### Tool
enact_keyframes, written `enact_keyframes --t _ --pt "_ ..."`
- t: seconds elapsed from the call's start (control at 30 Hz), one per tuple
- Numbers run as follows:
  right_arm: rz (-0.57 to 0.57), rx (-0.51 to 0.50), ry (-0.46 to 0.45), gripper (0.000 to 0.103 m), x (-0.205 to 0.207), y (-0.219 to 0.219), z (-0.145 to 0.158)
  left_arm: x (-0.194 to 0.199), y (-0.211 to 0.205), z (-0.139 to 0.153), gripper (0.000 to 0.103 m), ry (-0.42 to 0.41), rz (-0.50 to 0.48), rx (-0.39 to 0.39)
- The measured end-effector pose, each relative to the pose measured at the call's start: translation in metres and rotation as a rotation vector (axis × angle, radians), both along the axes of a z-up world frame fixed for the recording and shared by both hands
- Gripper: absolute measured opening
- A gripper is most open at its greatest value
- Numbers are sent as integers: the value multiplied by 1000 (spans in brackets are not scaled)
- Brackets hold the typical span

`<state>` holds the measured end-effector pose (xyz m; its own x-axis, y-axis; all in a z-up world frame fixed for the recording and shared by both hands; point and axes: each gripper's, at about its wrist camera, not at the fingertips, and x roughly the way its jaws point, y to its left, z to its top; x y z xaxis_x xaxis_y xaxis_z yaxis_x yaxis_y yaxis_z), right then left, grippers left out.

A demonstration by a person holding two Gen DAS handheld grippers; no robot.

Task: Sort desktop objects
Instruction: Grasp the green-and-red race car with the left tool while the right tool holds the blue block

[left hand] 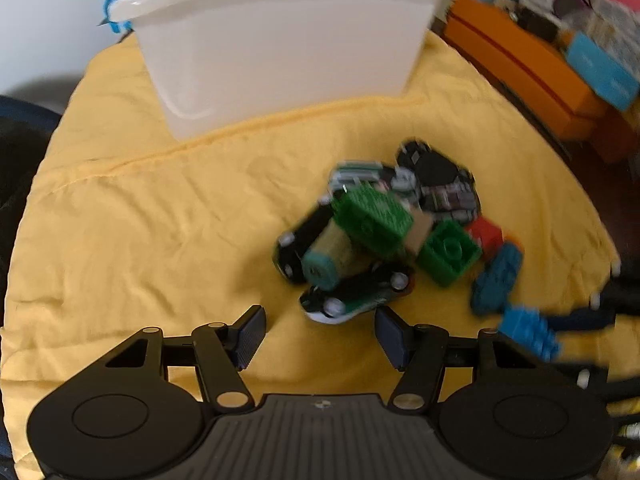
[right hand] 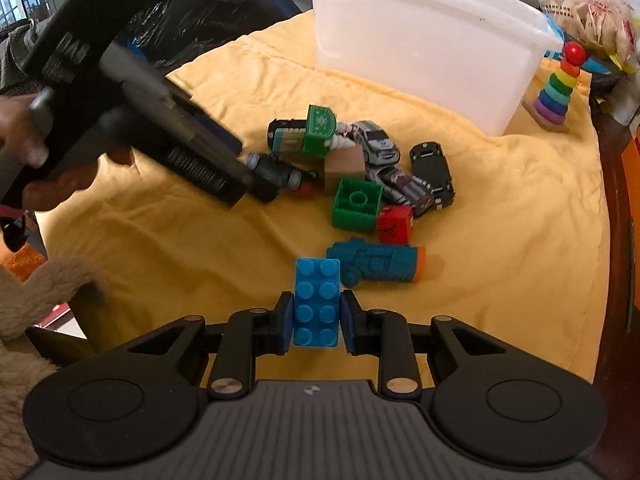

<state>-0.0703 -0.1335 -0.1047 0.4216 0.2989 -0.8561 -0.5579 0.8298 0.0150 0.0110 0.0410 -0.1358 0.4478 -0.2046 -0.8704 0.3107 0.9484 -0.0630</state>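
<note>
Nearest, the right tool (right hand: 316, 322) pinches a bright blue studded plastic building brick (right hand: 317, 304) by its long sides, lifted clear of the yellow cloth-covered worktop (right hand: 160, 248), probably for sorting. The left tool (left hand: 320, 334) hangs spread and empty over a jumbled heap of toy cars and green blocks (right hand: 356, 172). Beyond stands a translucent white plastic bin (right hand: 420, 40), the likely destination.

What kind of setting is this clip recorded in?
Probably a home table used for toy sorting: a wrinkled yellow cloth covers it, small toy cars and plastic building blocks lie piled, and a white plastic bin stands behind.
</note>
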Motion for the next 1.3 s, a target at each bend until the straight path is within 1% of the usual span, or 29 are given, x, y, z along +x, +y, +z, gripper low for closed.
enact_keyframes --t 0.07,0.17,0.27,0.33,0.4,0.5,0.53,0.57,0.6,0.63,0.67,0.73,0.77,0.8,0.83,0.87,0.9,0.93,0.97,1.0,1.03,1.17,1.23,1.27,1.3 --pt "-13 -2 4 28 -2 -2 -2 4 -2 5 64 -27 14 -1" --pt "-32 0 6 28 -4 -6 -3 7 -5 13 64 -79 19 19" --pt "-44 3 5 28 -5 -10 -3 12 -9 18 64 -112 8 56" --pt "-48 4 2 29 -5 -11 -4 13 -11 19 64 -144 -7 98" --pt "-52 5 1 29 -5 -13 -4 13 -14 18 65 -162 -61 138" --pt "-56 5 4 30 -6 -14 -5 16 -16 16 65 -185 -170 158" --pt "-58 5 5 30 -6 -15 -6 18 -15 16 65 -184 -185 154" --pt "-60 5 5 30 -6 -15 -6 22 -14 16 65 -166 -196 139" --pt "-61 6 5 30 -6 -16 -7 27 -12 16 65 -132 -198 113" --pt "-62 7 4 30 -6 -16 -7 32 -11 15 59 -84 -198 87" --pt "-62 8 2 30 -6 -17 -7 36 -11 11 60 -32 -193 70" --pt "-66 8 1 30 -6 -18 -7 36 -10 7 59 -5 -186 33" --pt "-68 7 1 30 -6 -19 -7 35 -12 4 58 19 -195 29" --pt "-70 7 0 30 -5 -21 -7 32 -15 0 51 39 -208 40" --pt "-72 8 -1 31 -5 -22 -7 27 -18 -3 51 31 -223 65" --pt "-74 9 0 31 -4 -23 -7 19 -22 -3 48 0 -244 90" --pt "-74 9 -1 31 -4 -23 -8 15 -23 -3 45 -11 -250 94" --pt "-73 9 -1 31 -4 -24 -8 14 -22 -2 39 -3 -239 82" --pt "-71 9 -1 31 -3 -23 -8 14 -19 -1 30 13 -219 61" --pt "-69 10 -1 31 -3 -23 -8 15 -16 1 26 38 -197 35" --pt "-67 10 -3 31 -2 -22 -8 16 -11 3 20 73 -172 -1" --pt "-55 14 -10 31 0 -21 -7 1 3 4 20 202 -68 -163" --pt "-52 14 -8 31 1 -20 -8 -8 11 0 19 249 -13 -250" --pt "-52 14 -6 31 1 -19 -9 -12 13 -4 19 268 15 -279" --pt "-51 14 -4 31 1 -18 -9 -14 14 -9 21 275 33 -280"
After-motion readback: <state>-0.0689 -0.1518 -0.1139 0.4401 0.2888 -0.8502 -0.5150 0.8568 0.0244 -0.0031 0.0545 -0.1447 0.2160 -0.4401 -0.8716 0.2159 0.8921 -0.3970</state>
